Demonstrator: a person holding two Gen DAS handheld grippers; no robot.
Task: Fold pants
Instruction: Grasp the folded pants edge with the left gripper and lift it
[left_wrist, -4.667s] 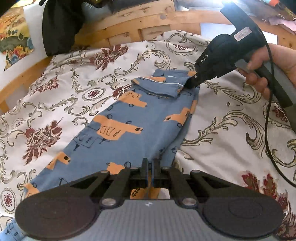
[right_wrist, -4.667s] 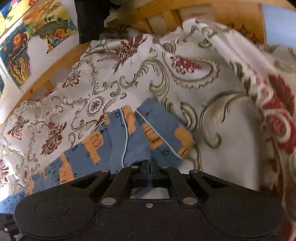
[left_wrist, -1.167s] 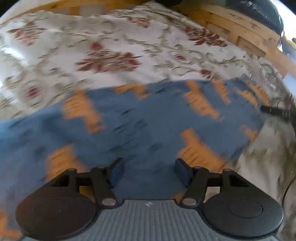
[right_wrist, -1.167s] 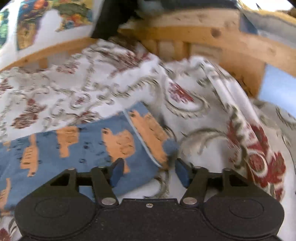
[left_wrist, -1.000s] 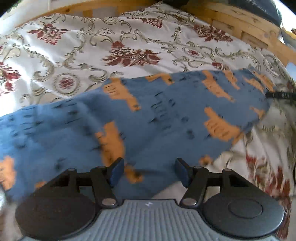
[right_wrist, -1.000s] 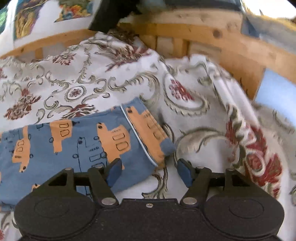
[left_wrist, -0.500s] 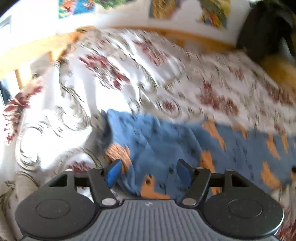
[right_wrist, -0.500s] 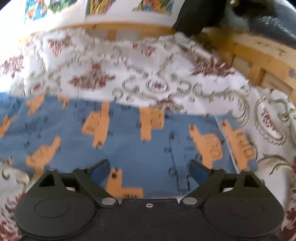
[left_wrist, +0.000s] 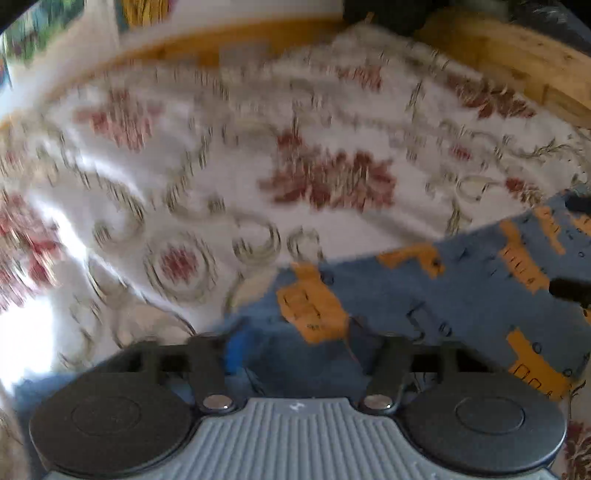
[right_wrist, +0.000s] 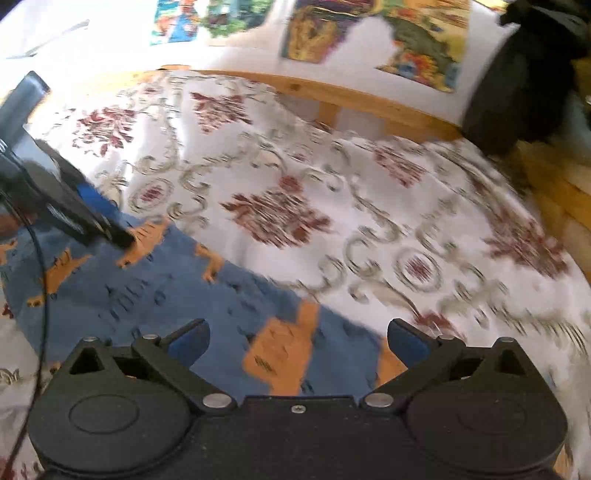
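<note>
- Patterned white bedspread (right_wrist: 332, 229) with red flowers and grey scrolls covers the bed, a wooden frame (right_wrist: 362, 99) runs along its far edge, and bright posters (right_wrist: 417, 33) hang on the wall behind.
- Blue pants (right_wrist: 155, 295) with orange prints lie flat on the bedspread, stretched lengthwise between my two claws.
- My left gripper (left_wrist: 306, 339) hangs low over one end of the pants (left_wrist: 461, 299); its fingers (left_wrist: 207, 354) stand apart with blue cloth between them, nothing pinched as far as I can tell.
- My right gripper (right_wrist: 299, 339) is spread wide over the other stretch of the pants, blue pads (right_wrist: 188, 339) on either side of an orange print, holding nothing.
- Both views are smeared, so I judge both claws are moving; closing in this state could catch the wrong spot.
- Risk one: the fingers could pinch the bedspread along with the pants, since the soft cover bunches just beside the hem, and the fold would drag it up.
- Risk two: I might catch only the top layer, and the lower layer would trail behind and crease.
- Risk three: uneven grips at the two ends would skew the fold.
</note>
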